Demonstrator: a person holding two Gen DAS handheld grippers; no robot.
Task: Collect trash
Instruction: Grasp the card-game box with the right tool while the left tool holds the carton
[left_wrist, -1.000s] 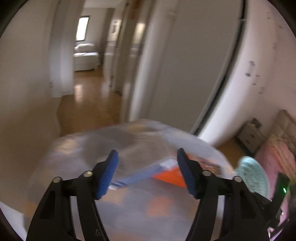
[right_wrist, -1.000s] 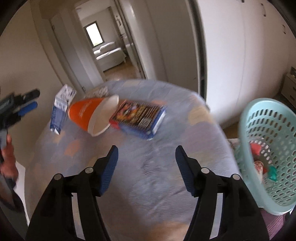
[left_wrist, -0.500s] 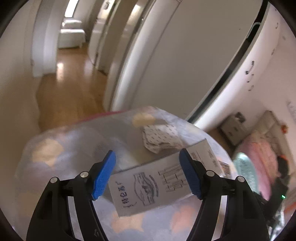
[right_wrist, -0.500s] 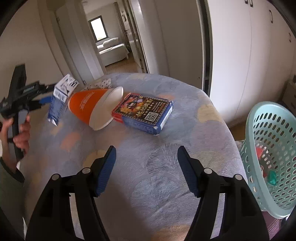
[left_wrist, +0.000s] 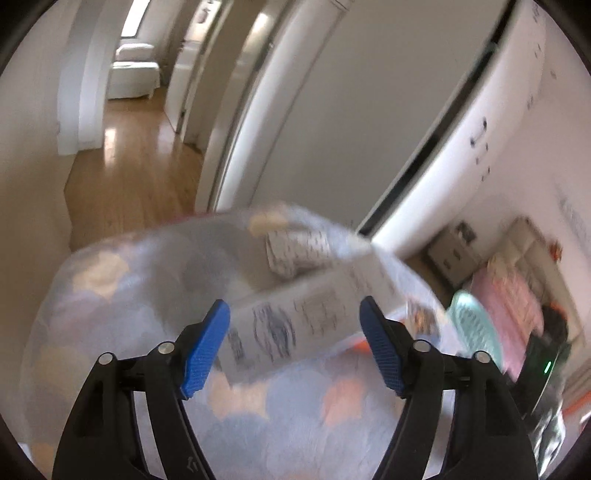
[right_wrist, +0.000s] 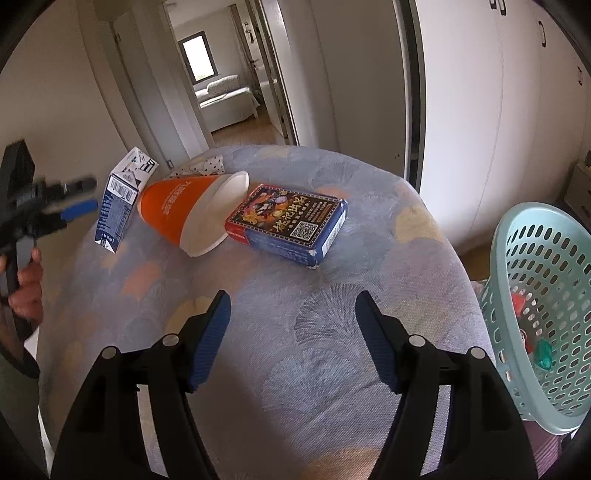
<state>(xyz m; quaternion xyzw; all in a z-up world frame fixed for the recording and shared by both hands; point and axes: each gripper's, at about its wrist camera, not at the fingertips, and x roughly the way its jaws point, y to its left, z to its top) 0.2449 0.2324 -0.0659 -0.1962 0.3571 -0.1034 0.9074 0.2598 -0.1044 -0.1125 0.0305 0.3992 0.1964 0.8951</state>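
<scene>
The left tongs (left_wrist: 295, 347) stand wide apart just in front of a small milk carton (right_wrist: 120, 206), which stands upright near the left edge of the tabletop (right_wrist: 332, 295) (a surface under a pale blue cloth with a leaf pattern). In the left wrist view the carton (left_wrist: 314, 317) is blurred and fills the gap between the blue pads (left_wrist: 205, 347); whether they touch it cannot be told. From the right wrist view the left tongs (right_wrist: 75, 201) sit beside the carton, apparently not closed on it.

The right tongs (right_wrist: 293, 332) are also wide, gripping nothing, and hover above the near part of the cloth. Beyond them an orange paper cup (right_wrist: 188, 214) lies on its side, its white mouth facing a dark printed box (right_wrist: 288, 221) that lies flat just beside it. A crumpled patterned wrapper (right_wrist: 201, 168) lies behind the cup. A mint-green perforated basket (right_wrist: 532, 295) stands off the right edge of the tabletop, with some red and green items inside.
</scene>
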